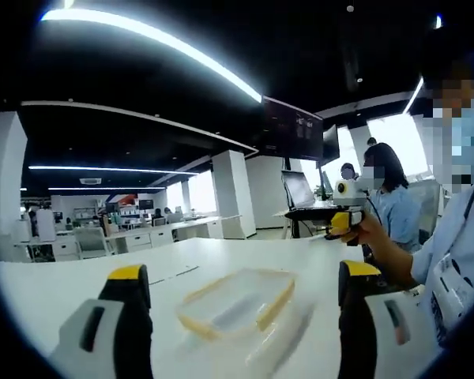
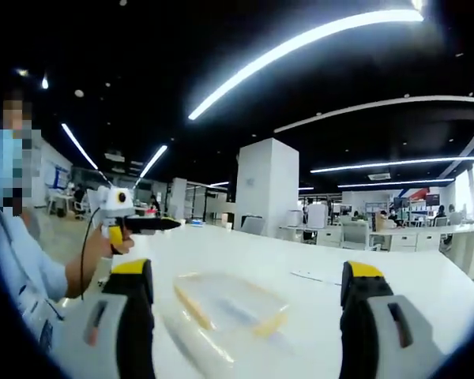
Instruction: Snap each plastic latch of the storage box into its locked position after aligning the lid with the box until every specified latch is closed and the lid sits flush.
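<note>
The left hand-held gripper [image 1: 241, 288] is hovering with its jaws spread wide over the white table [image 1: 79, 272]. Between them the clear box [image 1: 237, 304] with its yellow-rimmed lid is lying blurred. A person is holding the right hand-held gripper [image 1: 324, 212] at right.

Storage box [image 1: 237, 304] on table [image 1: 79, 276], ahead between left gripper [image 1: 245, 316] jaws; desks behind.

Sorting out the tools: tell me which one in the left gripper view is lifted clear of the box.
The right tool, raised in a hand; the left tool's jaws flank the box.
</note>
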Available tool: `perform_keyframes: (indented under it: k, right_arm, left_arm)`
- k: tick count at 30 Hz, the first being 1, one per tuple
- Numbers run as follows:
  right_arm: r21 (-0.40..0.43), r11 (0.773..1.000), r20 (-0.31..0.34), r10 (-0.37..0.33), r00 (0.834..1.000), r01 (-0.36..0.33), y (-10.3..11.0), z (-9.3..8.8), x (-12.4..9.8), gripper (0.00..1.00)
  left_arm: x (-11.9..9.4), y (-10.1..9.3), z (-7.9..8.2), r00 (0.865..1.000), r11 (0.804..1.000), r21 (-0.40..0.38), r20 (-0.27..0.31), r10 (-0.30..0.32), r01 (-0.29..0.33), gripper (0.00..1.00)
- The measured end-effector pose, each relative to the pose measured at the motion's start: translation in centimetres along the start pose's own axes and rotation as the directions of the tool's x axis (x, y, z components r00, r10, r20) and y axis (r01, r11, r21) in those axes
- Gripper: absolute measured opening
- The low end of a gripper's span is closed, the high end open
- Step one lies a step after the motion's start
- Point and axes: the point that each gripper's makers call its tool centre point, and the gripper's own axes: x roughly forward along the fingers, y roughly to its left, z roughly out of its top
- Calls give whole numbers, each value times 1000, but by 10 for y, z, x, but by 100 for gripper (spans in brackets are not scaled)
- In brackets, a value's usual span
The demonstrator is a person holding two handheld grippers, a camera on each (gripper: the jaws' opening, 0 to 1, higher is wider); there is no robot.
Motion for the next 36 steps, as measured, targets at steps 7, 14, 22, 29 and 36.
perform_keyframes:
  k: [7,14,22,29,36]
  right_arm:
    - [-9,1000,7,-9,1000,9,6,-8,-13,100]
    - [26,1000,38,-19,999,18,7,-16,-25,100]
    - [16,999,28,-45,999,45,7,-28,-40,100]
    - [12,999,26,-53,998,53,5,-28,-44,100]
    - [28,999,37,-47,998,46,5,-26,-41,100]
  left_arm:
    - [-14,-15,-12,1000,1000,18,0,10,-10,99]
    - [-28,-15,-15,999,999,7,36,36,-37,99]
    - [-30,-17,-17,999,999,7,8,41,-41,98]
    - [-32,-16,-14,998,998,21,14,54,-54,96]
    - [-36,-14,-17,998,998,3,17,56,-56,97]
